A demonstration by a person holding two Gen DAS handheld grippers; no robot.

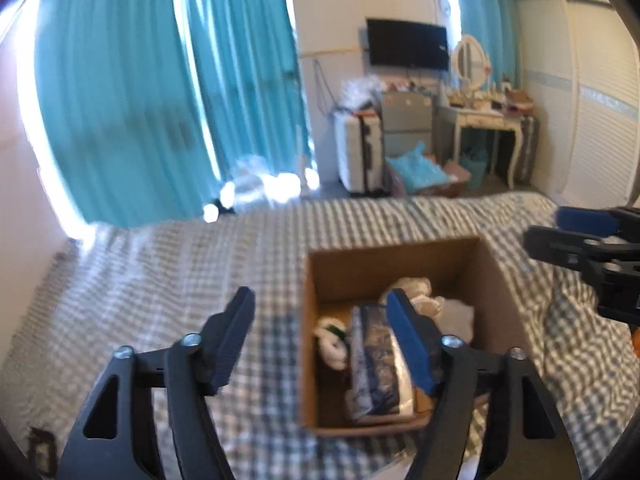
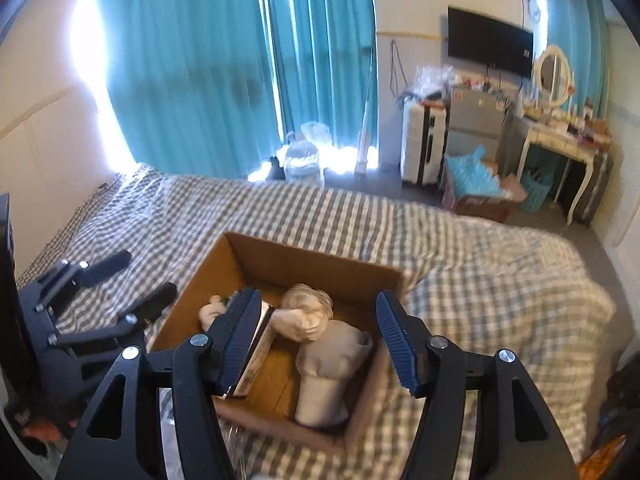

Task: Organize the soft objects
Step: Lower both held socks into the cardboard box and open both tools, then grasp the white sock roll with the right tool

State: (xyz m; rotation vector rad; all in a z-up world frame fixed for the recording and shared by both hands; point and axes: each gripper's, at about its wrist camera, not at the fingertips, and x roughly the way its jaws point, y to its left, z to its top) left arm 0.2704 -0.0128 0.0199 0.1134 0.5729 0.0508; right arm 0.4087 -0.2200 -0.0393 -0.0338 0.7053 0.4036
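An open cardboard box point(image 1: 400, 258) point(image 2: 312, 264) sits on the checked bed. Inside lie a blue-and-white plastic-wrapped pack point(image 1: 378, 364) point(image 2: 260, 344), a small white soft item with green point(image 1: 332, 336) point(image 2: 212, 312), a pale crumpled bundle point(image 1: 416, 288) point(image 2: 308, 308) and a grey folded cloth point(image 2: 332, 368). My left gripper point(image 1: 322, 306) is open and empty, hovering over the box's left wall; it also shows in the right wrist view point(image 2: 146, 276). My right gripper point(image 2: 316, 316) is open and empty above the box's contents; it also shows at the right edge of the left wrist view point(image 1: 548, 228).
The bed's grey-and-white checked cover point(image 1: 180, 280) point(image 2: 480, 280) spreads around the box. Beyond it are teal curtains point(image 1: 140, 100), a white suitcase point(image 1: 358, 152), a dressing table point(image 1: 486, 120), a wall TV point(image 1: 408, 44) and a floor box with blue plastic point(image 2: 476, 184).
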